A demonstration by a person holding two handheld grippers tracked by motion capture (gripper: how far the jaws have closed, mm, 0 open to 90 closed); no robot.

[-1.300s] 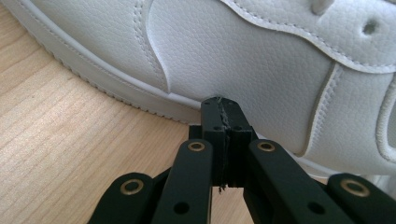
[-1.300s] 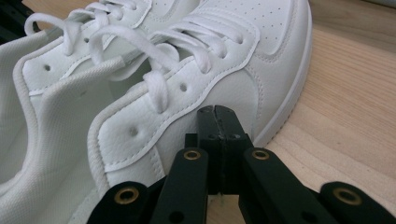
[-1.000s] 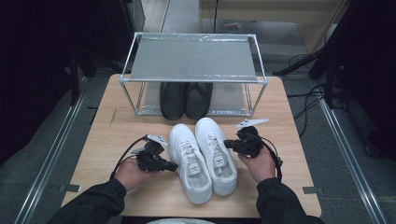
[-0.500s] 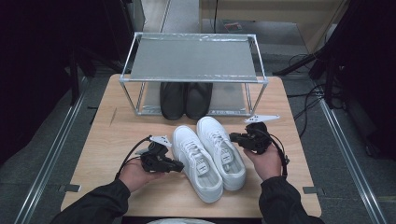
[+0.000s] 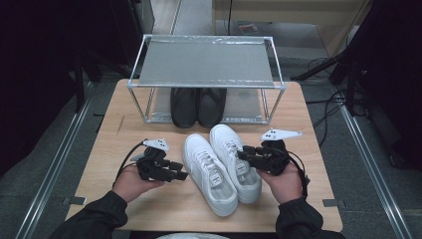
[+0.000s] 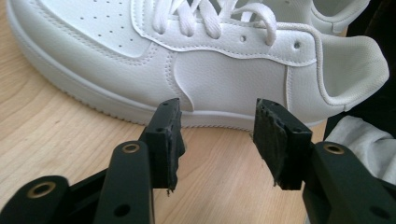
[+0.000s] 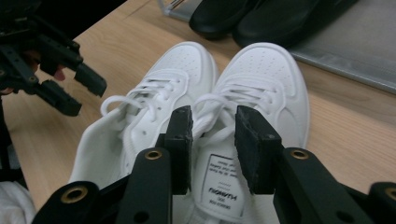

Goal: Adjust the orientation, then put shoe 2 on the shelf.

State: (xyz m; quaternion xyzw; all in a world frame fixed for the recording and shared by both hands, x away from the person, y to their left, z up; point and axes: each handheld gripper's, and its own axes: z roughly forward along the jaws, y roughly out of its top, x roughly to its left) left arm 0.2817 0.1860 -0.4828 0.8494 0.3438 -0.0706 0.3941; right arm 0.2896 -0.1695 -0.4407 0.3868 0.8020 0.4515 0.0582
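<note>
1. The left gripper (image 5: 179, 175) has its jaws apart with nothing between them; they have just been opening. It points at the outer side of the left white shoe (image 5: 208, 172), close to it but not touching.
2. The right gripper (image 5: 243, 154) also has its jaws apart, and they have just been opening too. In the right gripper view they hang just above the tongue and laces of the right white shoe (image 7: 254, 121) and do not press on it.
3. The two white shoes lie side by side, touching, on the wooden table (image 5: 318, 149) between the two hands, toes pointing away from the person.
4. Behind them stands a metal rack (image 5: 206, 62). A pair of black shoes (image 5: 198, 105) sits on its lower level, under the grey top shelf.
</note>
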